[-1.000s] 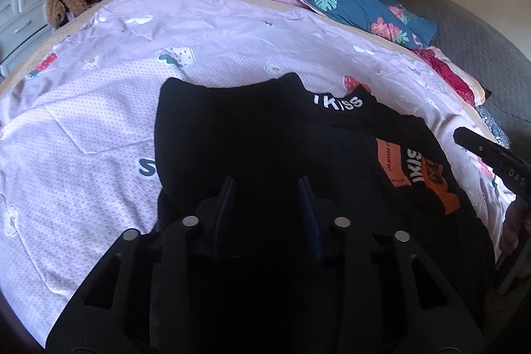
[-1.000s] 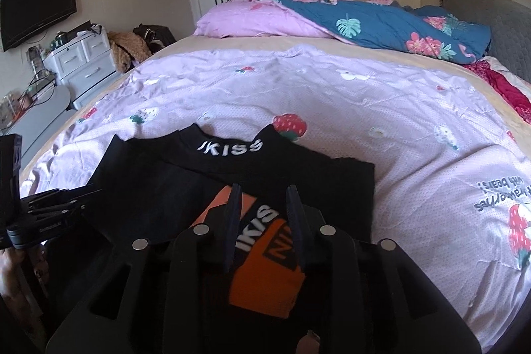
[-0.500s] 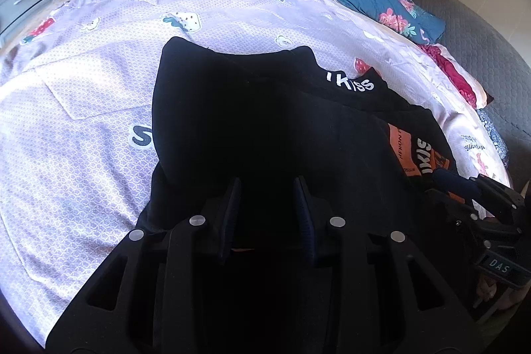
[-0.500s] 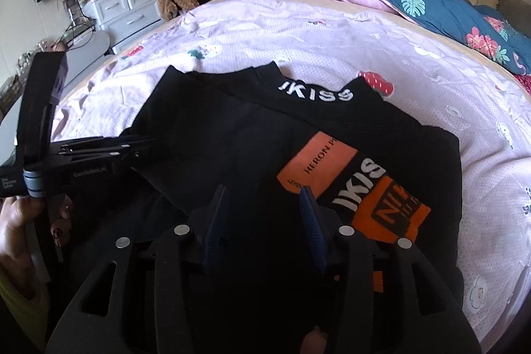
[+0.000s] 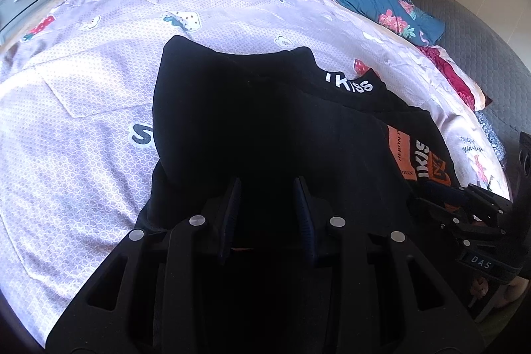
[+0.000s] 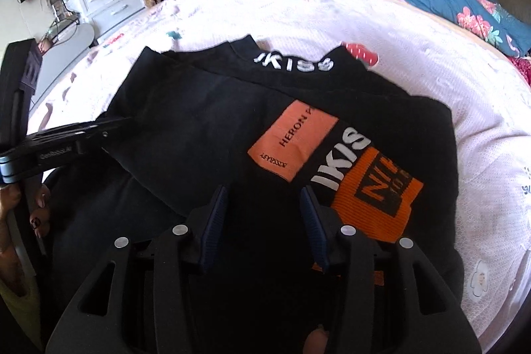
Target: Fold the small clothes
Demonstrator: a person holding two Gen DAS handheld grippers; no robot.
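Two tongs hang low over a black garment (image 5: pixel 265 128) spread on the bed's lilac quilt (image 5: pixel 83 95). The left tongs (image 5: pixel 267 204) point forward along the cloth with their blue-padded fingers (image 5: pixel 229 214) apart, dark fabric lying under and between them; whether the tips touch it cannot be told. The right tongs (image 6: pixel 265 211) likewise stand apart, angled down over the near hem, with the orange patch (image 6: pixel 292 138) just ahead of them and the orange knit label (image 6: pixel 378 198) beside their right finger. A white-lettered collar (image 6: pixel 292 63) lies farther ahead, well beyond both tools. From the right wrist view, the left tongs appear at the left edge, reaching in over the garment's side, a hand (image 6: pixel 20 214) gripping the handle below.

Compared with a second ago, both tongs have dropped closer to the cloth and tilted downward: the garment fills more of each view, and the wardrobe and far wall have slid out of the top. The right tongs have shifted leftward, so the orange patch, formerly between their fingers, now sits ahead and to the right. The garment itself lies as it did.
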